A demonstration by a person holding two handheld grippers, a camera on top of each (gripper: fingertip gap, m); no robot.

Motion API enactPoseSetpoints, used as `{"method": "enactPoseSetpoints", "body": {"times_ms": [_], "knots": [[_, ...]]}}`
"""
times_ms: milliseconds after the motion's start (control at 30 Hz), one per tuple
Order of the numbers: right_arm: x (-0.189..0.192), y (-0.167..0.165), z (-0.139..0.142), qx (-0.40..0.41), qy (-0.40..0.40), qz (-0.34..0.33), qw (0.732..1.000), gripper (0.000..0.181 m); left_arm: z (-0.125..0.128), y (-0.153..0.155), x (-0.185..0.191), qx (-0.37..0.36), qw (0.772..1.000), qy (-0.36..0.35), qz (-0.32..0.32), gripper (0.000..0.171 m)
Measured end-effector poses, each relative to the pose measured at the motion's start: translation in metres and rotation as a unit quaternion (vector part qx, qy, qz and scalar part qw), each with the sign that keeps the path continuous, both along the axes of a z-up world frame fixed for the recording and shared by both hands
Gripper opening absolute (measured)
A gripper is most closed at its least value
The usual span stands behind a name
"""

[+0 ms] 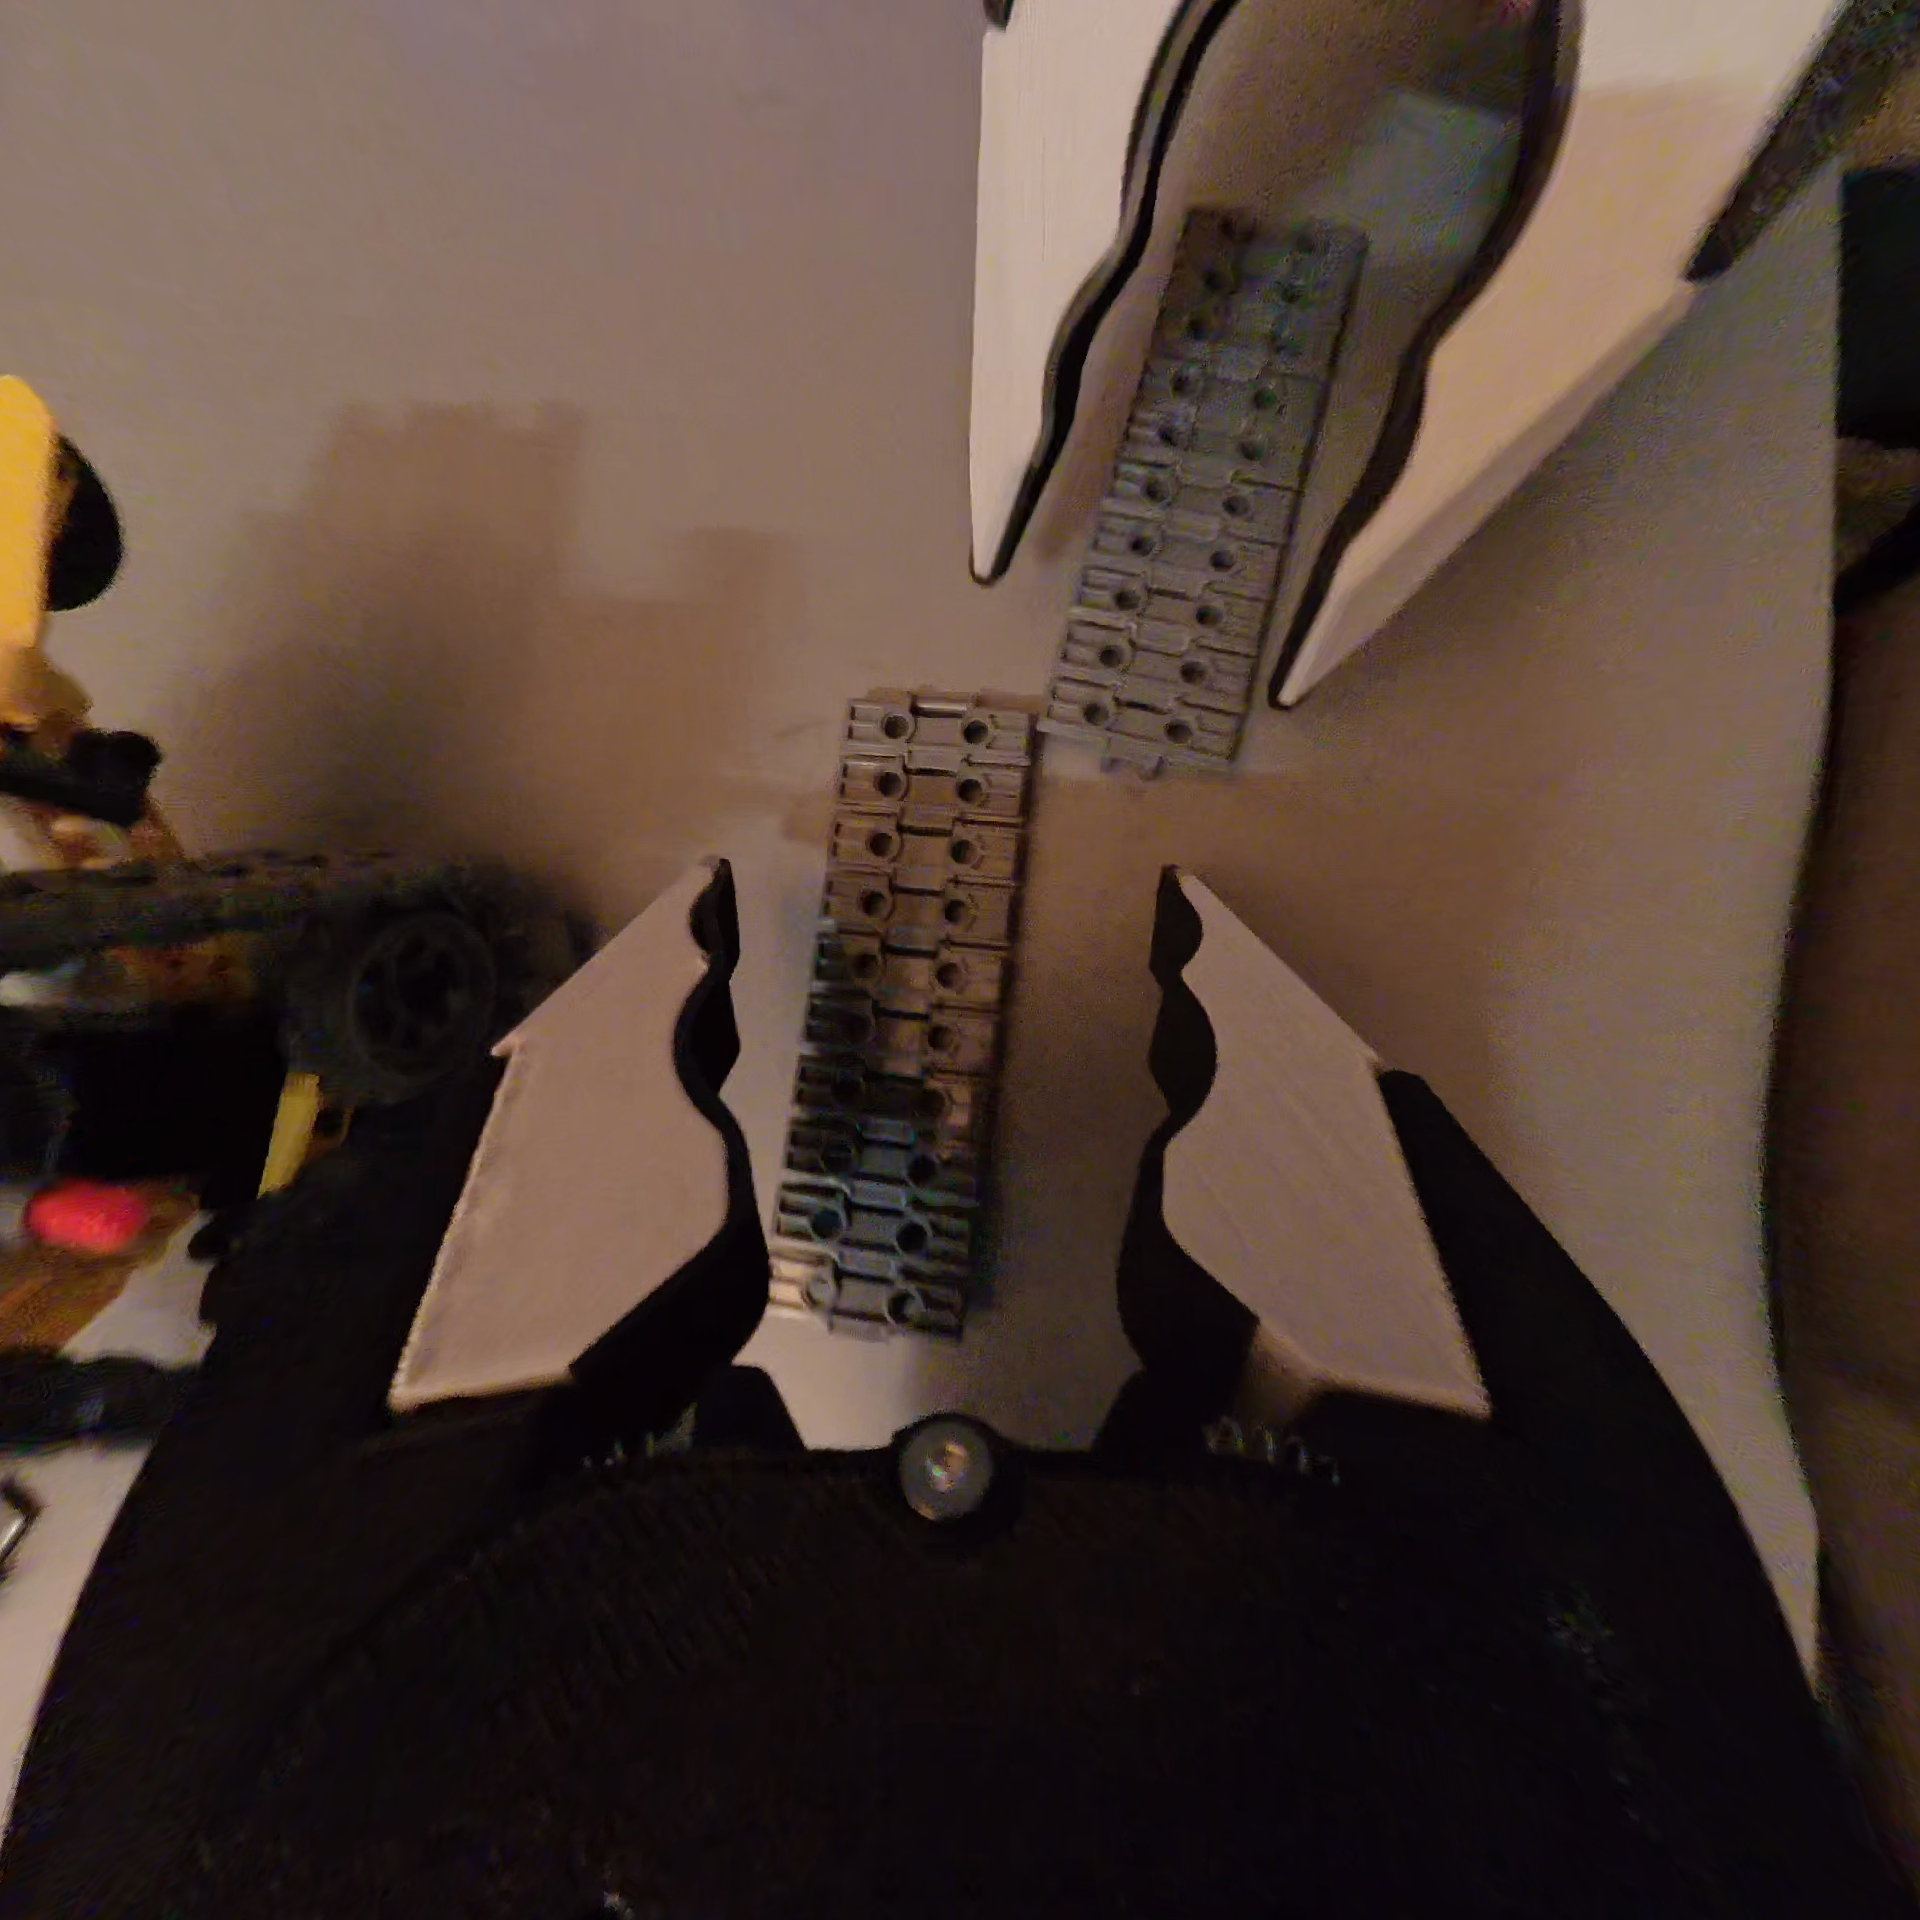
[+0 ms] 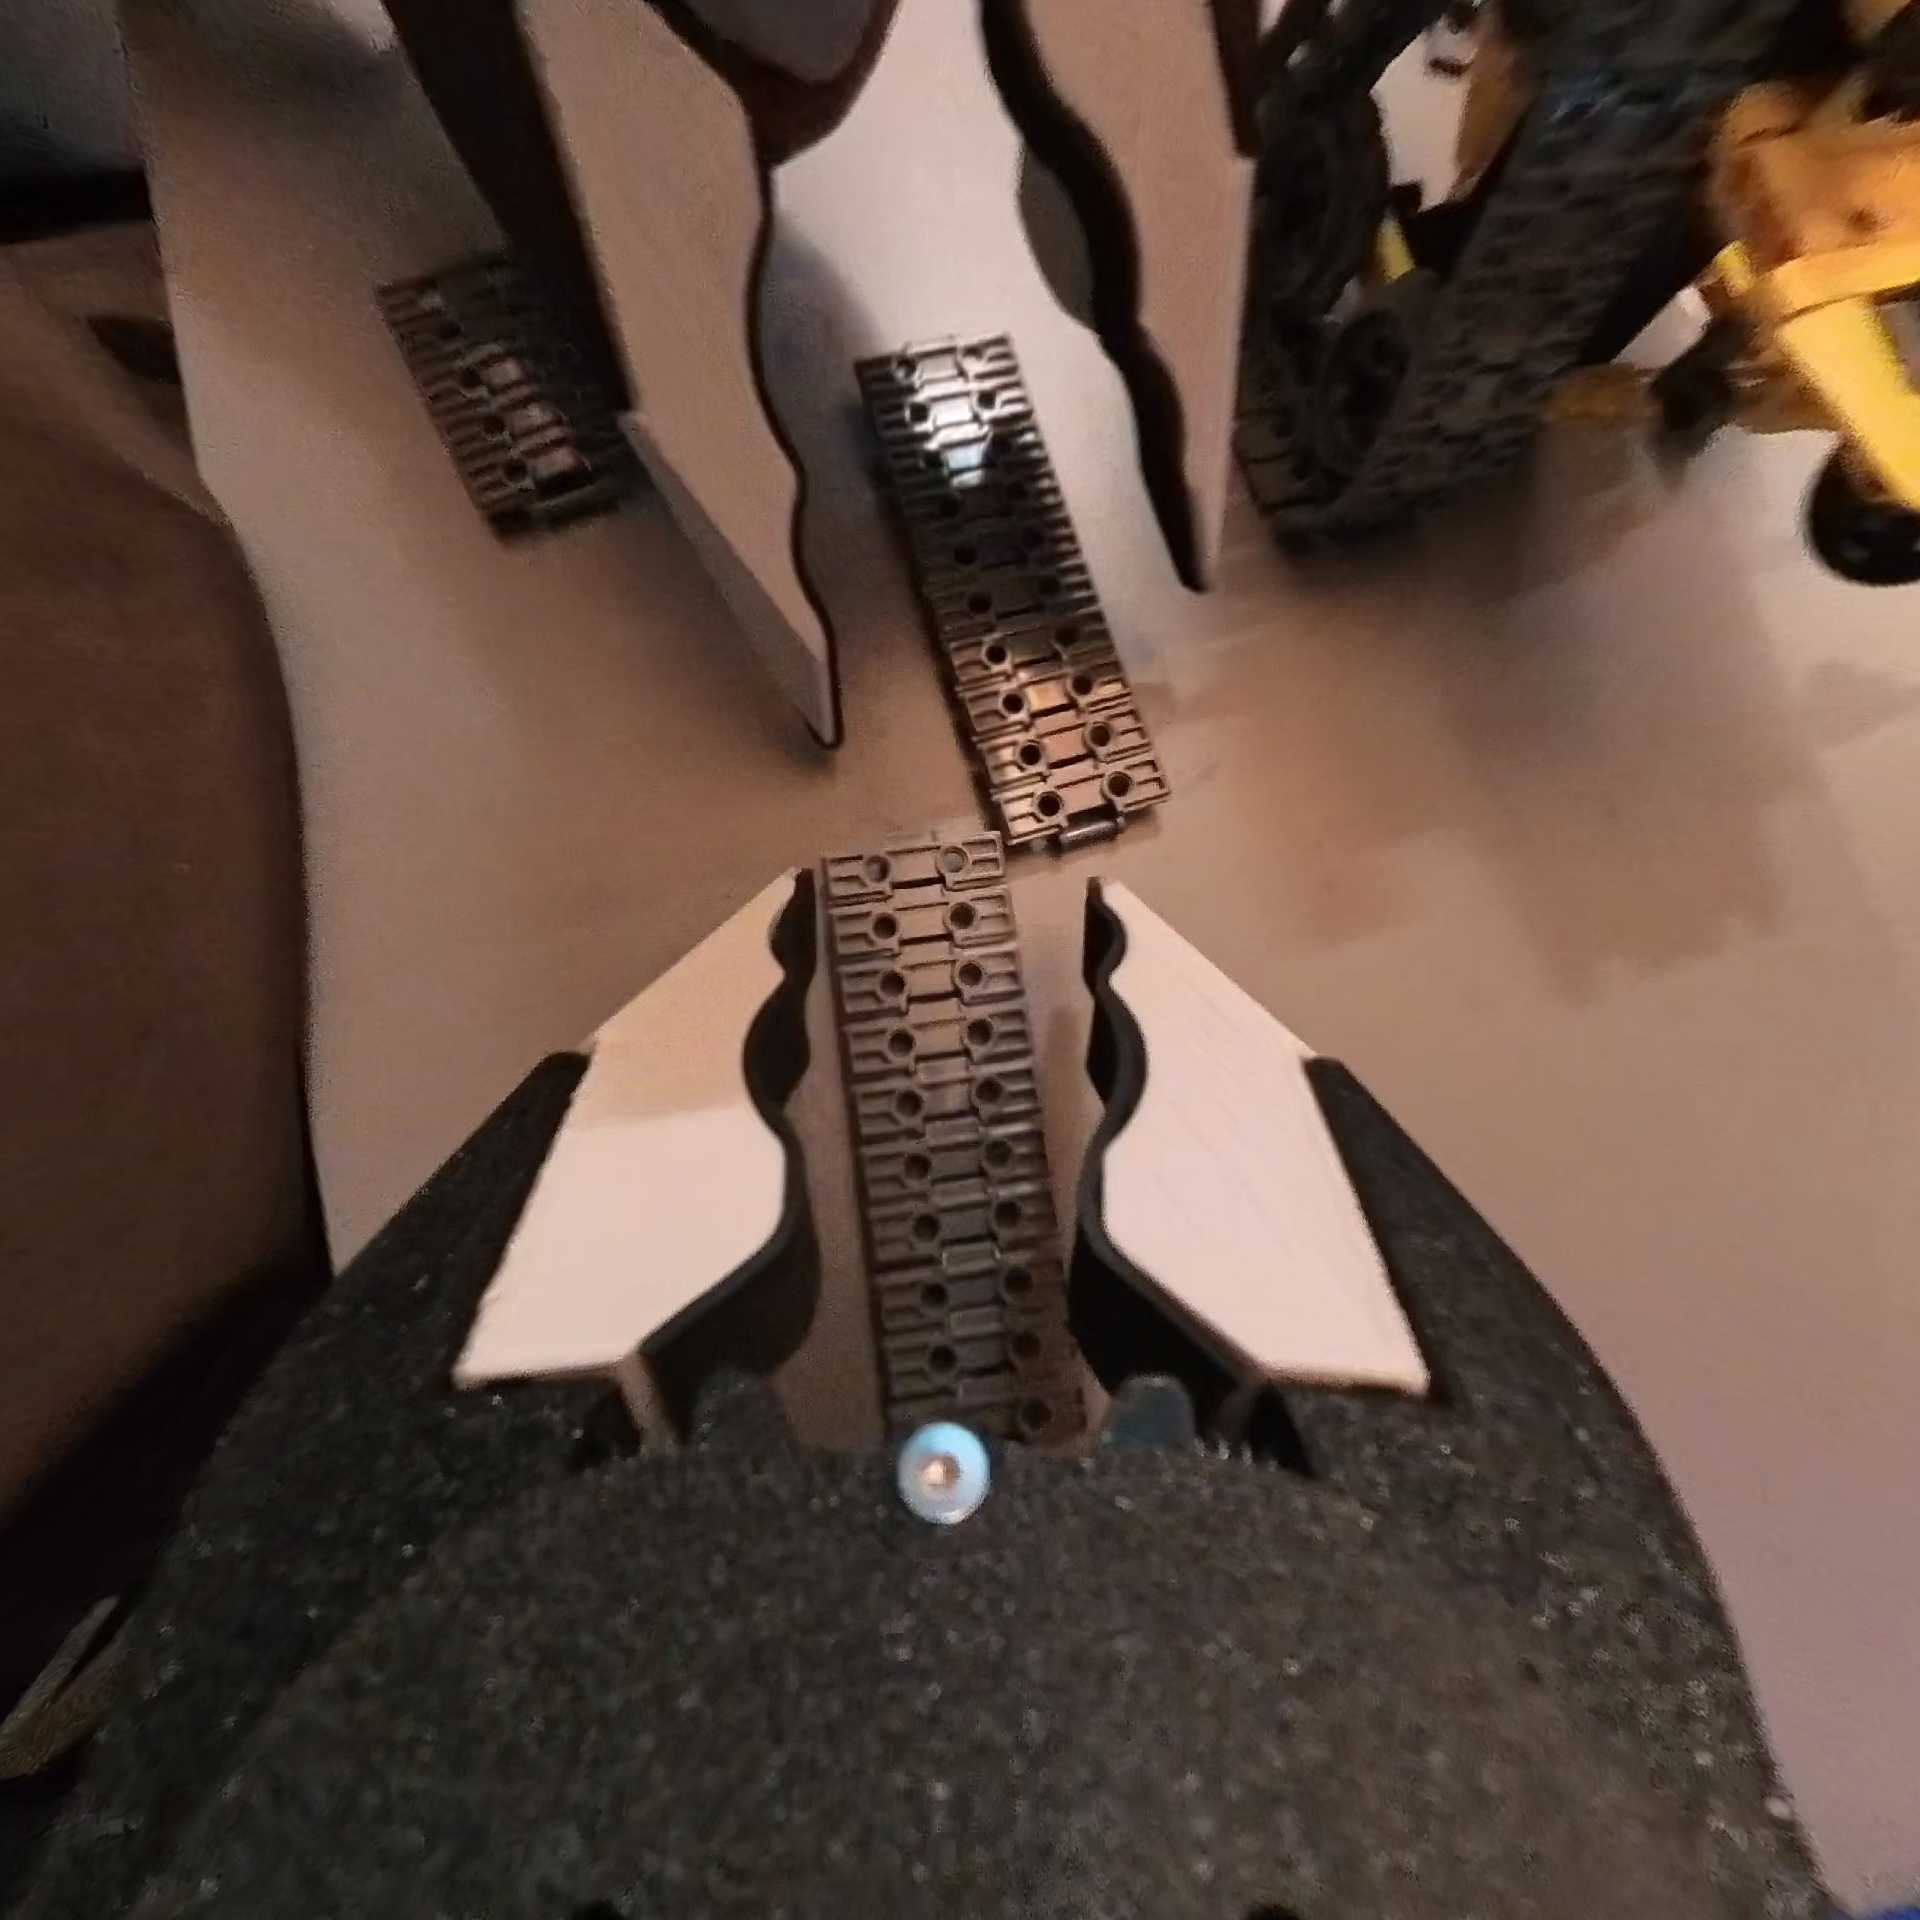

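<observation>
Tread strips, grey plastic, linked, three counted, all lay flat on a pale tabletop (image 2: 1455,1039). Item one, the first tread strip (image 1: 914,1008), lay lengthwise between the fingers of the left gripper (image 1: 945,873). Those tongs stood spread, with a clear gap on the strip's right side and a narrow one on its left; nothing was pinched. Item two, the second tread strip (image 2: 951,1122), lay lengthwise inside the right gripper (image 2: 945,881), running back under the gripper body. Those tongs were likewise spread, one finger just beside the strip's left edge and the other apart from it, so they too gripped nothing. The two grippers faced each other from opposite ends. The two strips lay roughly end to end but offset sideways, so that only their near corners came together; whether those corners touched could not be told. Each strip showed paired round holes along its links. Item three, the third tread strip (image 2: 488,405), darker in shadow, lay apart from the others and was partly hidden behind a finger of the left gripper in the right wrist view. Nearby stood a yellow-and-black tracked toy vehicle (image 2: 1403,312), brick-built, with a black tread fitted around its wheels. A small red object (image 1: 78,1216) lay beside it, too blurred to identify.
</observation>
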State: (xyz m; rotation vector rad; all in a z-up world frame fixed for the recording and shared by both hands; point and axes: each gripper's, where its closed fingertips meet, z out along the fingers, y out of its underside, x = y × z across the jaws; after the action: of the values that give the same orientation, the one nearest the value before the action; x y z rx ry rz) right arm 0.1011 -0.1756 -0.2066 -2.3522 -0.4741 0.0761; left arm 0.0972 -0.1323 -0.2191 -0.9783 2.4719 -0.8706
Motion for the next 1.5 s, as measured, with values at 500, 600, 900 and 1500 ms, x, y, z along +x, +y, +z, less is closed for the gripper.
{"method": "enactPoseSetpoints", "body": {"times_ms": [500,600,900,1500], "knots": [[0.012,0.000,-0.004,-0.017,0.031,0.019,0.999,0.038,-0.006,-0.017,0.001,-0.058,0.996,0.028,-0.063,0.037],[0.008,0.002,-0.002,-0.013,0.050,0.029,0.998,0.038,-0.006,-0.020,-0.001,-0.063,0.995,0.025,-0.076,0.037],[0.003,0.008,-0.014,-0.041,0.026,0.057,0.997,0.038,-0.006,-0.024,-0.008,-0.061,0.993,0.023,-0.094,0.037],[0.003,0.010,-0.014,-0.046,0.004,0.061,0.997,0.040,-0.007,-0.025,-0.007,-0.060,0.993,0.023,-0.095,0.038]]}}
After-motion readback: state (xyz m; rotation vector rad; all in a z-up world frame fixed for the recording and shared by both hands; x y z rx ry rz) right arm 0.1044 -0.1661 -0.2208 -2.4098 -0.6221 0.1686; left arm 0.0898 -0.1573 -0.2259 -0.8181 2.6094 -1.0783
